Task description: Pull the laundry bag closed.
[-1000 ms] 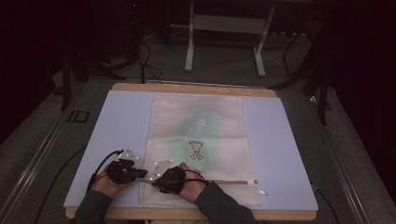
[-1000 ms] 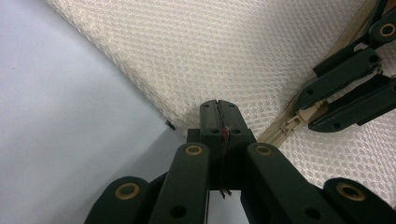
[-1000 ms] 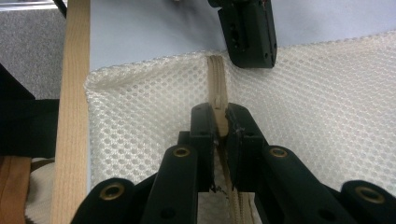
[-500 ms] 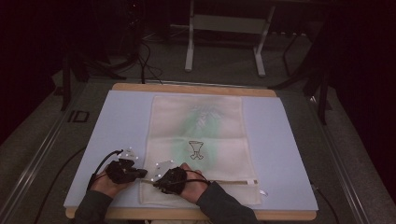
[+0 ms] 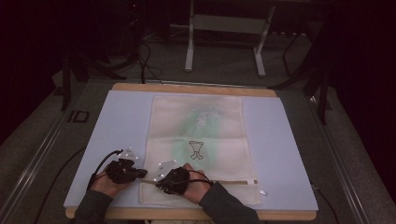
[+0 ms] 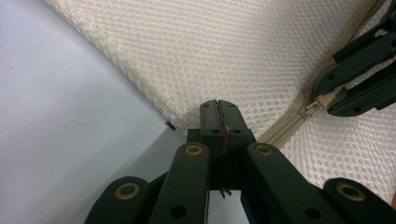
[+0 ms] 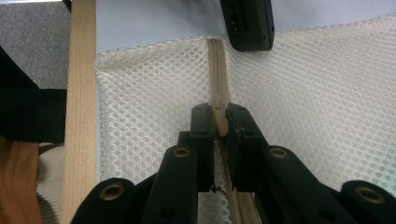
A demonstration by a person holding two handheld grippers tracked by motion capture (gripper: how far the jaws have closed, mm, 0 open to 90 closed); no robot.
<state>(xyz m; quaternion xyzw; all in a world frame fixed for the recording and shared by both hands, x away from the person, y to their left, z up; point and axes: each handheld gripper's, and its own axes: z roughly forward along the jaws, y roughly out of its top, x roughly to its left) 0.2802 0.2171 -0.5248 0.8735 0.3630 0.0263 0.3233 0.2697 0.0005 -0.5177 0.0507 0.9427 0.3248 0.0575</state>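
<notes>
Left claw [image 5: 140, 173], clenched on the near-left edge of the flat cream mesh zipper bag [image 5: 201, 135], rests at the bag's border with bare pale-blue counter [image 5: 116, 121] open to its left. Right claw [image 5: 159, 183], just beside it, grips the beige zipper pull [image 7: 219, 116] on the tan zipper [image 5: 233, 181] running rightward along the bag's near end. Wide bare counter lies right of the bag.

Both hand-held grippers [image 5: 140, 173] [image 5: 161, 182] clamped, side by side
</notes>
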